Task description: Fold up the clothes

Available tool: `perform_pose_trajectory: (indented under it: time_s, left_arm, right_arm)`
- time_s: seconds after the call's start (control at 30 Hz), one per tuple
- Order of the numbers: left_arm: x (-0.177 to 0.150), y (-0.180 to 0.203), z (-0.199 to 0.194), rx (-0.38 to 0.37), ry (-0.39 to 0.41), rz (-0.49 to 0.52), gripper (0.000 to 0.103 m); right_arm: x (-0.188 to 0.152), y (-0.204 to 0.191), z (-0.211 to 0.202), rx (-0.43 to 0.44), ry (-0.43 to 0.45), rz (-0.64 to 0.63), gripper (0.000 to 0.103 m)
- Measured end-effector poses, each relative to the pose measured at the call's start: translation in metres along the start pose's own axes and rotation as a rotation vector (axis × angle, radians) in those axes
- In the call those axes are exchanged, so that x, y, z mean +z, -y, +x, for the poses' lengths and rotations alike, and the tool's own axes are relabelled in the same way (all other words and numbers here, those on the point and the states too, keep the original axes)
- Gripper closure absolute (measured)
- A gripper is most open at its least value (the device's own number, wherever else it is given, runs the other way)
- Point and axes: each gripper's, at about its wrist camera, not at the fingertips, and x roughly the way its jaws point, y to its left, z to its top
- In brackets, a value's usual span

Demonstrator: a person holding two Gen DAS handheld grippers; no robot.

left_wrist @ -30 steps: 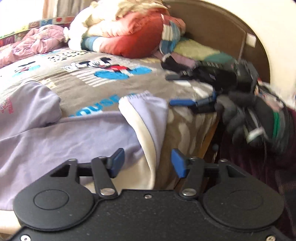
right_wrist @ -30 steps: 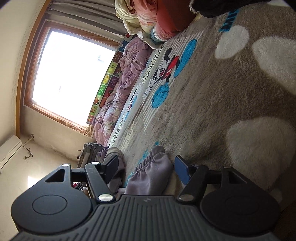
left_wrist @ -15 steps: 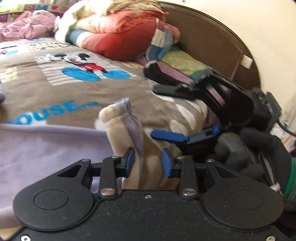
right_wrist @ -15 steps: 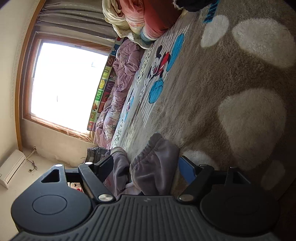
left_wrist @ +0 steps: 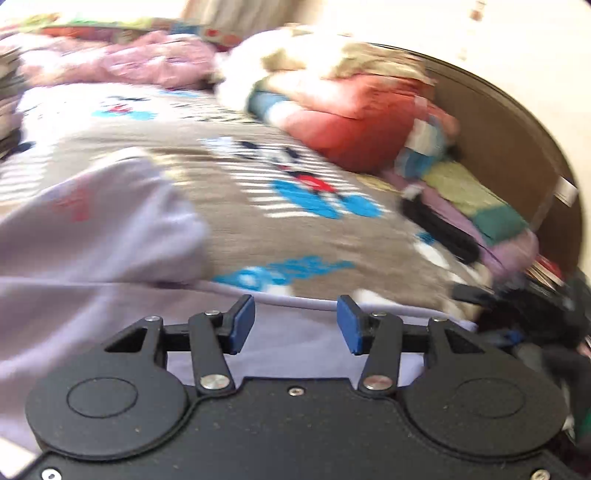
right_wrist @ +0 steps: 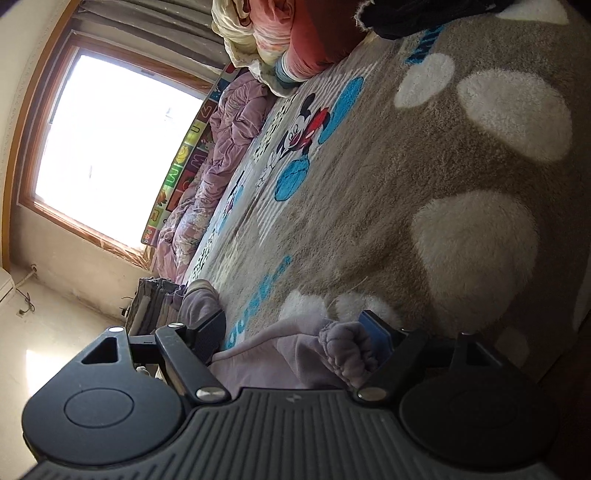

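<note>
A lilac garment (left_wrist: 92,258) lies spread on a brown Mickey Mouse blanket (left_wrist: 236,206) on the bed. My left gripper (left_wrist: 295,323) is open and empty just above the garment's near part; this view is blurred. My right gripper (right_wrist: 295,330) is open, with the garment's gathered lilac cuff (right_wrist: 343,350) bunched between its jaws beside the blue right pad (right_wrist: 376,336). More lilac cloth (right_wrist: 266,358) lies under the jaws. The right gripper also shows dimly at the far right of the left wrist view (left_wrist: 517,314).
A stack of folded quilts and pillows (left_wrist: 351,103) sits at the head of the bed by the dark wooden headboard (left_wrist: 509,140). A pink duvet (right_wrist: 225,147) lies along the window side. A dark garment (right_wrist: 413,14) lies further up the blanket.
My left gripper has opened and let go of the cuff, and moved back left over the spread garment. My right gripper has moved closer around the cuff.
</note>
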Motion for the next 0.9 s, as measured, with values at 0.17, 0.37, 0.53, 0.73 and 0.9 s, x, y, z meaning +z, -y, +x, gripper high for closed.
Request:
perform_pose_trajectory:
  time_s: [0.17, 0.37, 0.53, 0.73, 0.9]
  left_arm:
    - [0.009, -0.082, -0.007, 0.288, 0.018, -0.331, 0.055]
    - [0.014, -0.093, -0.015, 0.315, 0.067, -0.373, 0.055]
    - [0.013, -0.092, -0.016, 0.331, 0.063, -0.356, 0.055]
    - [0.014, -0.095, -0.022, 0.323, 0.078, -0.382, 0.055]
    - [0.016, -0.097, -0.024, 0.311, 0.082, -0.393, 0.055]
  right_arm:
    - [-0.008, -0.015, 0.002, -0.049, -0.047, -0.132, 0.022]
    - [-0.023, -0.037, 0.011, -0.175, -0.117, -0.384, 0.077]
    - [-0.002, -0.057, 0.01, -0.167, -0.071, -0.437, 0.085]
    - [0.048, -0.099, 0.012, -0.146, 0.038, -0.533, 0.087]
    - [0.068, -0.093, 0.034, -0.247, 0.029, -0.571, 0.087]
